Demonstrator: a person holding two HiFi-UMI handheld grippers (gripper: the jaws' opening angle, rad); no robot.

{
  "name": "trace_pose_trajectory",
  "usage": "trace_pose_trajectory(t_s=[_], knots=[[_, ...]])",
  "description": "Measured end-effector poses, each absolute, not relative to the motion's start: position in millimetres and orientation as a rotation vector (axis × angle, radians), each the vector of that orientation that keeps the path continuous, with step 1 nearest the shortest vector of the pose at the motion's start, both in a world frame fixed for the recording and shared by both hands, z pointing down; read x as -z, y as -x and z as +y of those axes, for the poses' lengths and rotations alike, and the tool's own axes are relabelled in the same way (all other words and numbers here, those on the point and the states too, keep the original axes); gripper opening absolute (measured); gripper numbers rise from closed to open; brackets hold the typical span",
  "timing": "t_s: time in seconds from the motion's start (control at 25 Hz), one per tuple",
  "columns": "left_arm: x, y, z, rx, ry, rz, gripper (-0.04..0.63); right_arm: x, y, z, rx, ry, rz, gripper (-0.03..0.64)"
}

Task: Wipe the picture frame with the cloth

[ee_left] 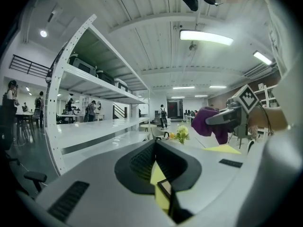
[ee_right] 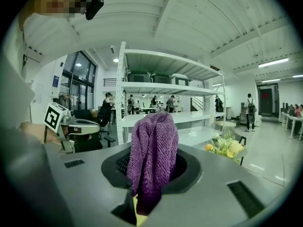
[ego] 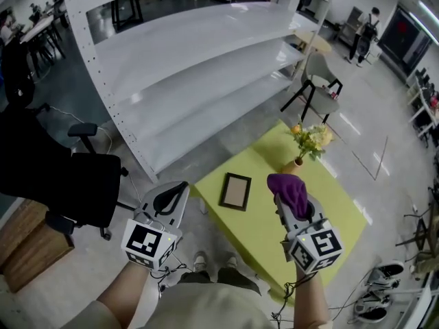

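Cloth [ego: 291, 187] is pinched in my right tongs [ego: 287, 203]; my left tongs [ego: 175, 193] are pressed together and empty. The picture frame [ego: 235, 191] lies flat on the surface [ego: 336, 204] at centre (just left of the cloth). I'd lower slowly, letting the loose fold, not the tips, meet it.

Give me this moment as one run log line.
stage: wipe not started | right gripper: shut on purple cloth, above yellow-green table | left gripper: shut, empty | picture frame: flat on table, untouched
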State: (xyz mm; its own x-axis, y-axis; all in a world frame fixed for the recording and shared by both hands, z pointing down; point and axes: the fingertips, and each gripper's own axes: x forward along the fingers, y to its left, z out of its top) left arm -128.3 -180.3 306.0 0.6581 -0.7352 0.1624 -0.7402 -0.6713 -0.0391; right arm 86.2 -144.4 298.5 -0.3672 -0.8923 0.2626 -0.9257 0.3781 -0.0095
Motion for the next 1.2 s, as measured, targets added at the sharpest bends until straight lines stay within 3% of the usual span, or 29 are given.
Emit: trace_pose_trajectory(t_s=[0.44,1.2], knots=[[-356,72,-229,-0.392,-2.801,-1.245,0.006,-366,-80,-235,-0.181,-1.180,-2.440,0.098],[-558,-4,-273,-0.639,-2.617,-0.980,0.008,-568,-46,-298,-0.410,-0.837,-2.390,0.098]])
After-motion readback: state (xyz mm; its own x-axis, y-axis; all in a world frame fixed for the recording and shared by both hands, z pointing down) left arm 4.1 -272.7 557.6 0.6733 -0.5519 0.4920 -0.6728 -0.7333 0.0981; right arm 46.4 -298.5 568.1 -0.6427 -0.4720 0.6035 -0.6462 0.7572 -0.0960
